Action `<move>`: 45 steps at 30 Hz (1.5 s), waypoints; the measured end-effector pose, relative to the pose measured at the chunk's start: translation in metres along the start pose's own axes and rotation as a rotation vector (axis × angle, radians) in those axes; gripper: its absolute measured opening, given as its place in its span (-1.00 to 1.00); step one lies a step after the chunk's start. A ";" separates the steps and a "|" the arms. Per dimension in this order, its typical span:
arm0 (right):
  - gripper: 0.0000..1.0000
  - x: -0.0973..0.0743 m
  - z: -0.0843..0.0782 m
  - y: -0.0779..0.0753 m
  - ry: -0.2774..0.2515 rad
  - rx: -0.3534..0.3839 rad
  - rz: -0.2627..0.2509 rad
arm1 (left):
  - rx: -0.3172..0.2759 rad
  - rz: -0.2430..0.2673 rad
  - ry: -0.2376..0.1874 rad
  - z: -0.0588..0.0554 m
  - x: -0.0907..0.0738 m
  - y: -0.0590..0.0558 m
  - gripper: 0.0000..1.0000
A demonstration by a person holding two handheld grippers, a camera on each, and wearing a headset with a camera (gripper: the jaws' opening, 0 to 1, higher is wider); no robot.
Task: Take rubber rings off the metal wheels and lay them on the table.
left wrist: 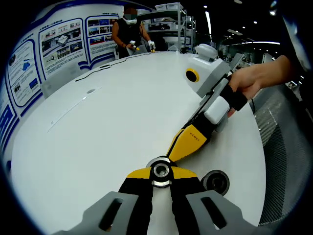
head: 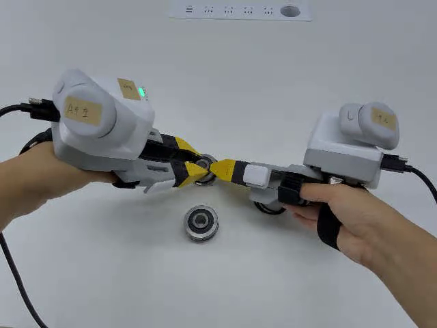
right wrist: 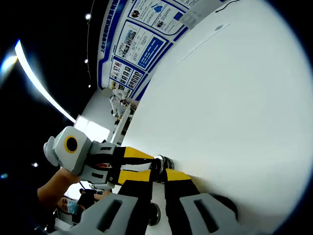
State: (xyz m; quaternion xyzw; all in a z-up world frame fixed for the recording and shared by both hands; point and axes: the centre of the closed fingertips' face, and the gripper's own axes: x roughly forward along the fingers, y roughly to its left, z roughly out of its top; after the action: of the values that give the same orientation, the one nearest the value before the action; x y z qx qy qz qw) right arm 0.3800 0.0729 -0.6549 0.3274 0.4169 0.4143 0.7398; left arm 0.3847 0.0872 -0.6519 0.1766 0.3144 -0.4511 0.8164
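Observation:
A metal wheel (head: 207, 163) with a dark rubber ring is held above the white table (head: 225, 82), between the two grippers. My left gripper (head: 196, 171) comes in from the left and is shut on that wheel (left wrist: 161, 172). My right gripper (head: 218, 168) comes from the right, its yellow tips pinched on the wheel's rim, where the rubber ring sits (right wrist: 162, 163). A second wheel (head: 201, 223) with its ring on lies flat on the table just in front. A third wheel (head: 270, 206) lies under the right gripper's body, partly hidden.
A white power strip (head: 240, 10) is set into the table at the far edge. Black cables trail from both grippers. A person (left wrist: 129, 29) stands at the table's far end. Wall posters (right wrist: 146, 44) line the room.

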 end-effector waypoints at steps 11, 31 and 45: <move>-0.95 0.000 -0.001 -0.005 0.014 0.015 -0.033 | 0.001 -0.002 0.000 0.000 0.000 -0.001 -0.74; -0.99 0.005 0.001 0.003 0.014 -0.035 -0.063 | -0.008 -0.005 0.007 0.000 0.000 -0.001 -0.75; -0.99 0.009 0.002 0.004 0.012 -0.087 -0.067 | -0.007 -0.004 0.005 0.000 -0.001 0.000 -0.75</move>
State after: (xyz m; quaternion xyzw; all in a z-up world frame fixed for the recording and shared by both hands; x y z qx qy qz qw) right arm 0.3832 0.0820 -0.6536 0.2783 0.4139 0.4088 0.7643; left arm 0.3843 0.0876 -0.6514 0.1742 0.3184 -0.4510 0.8154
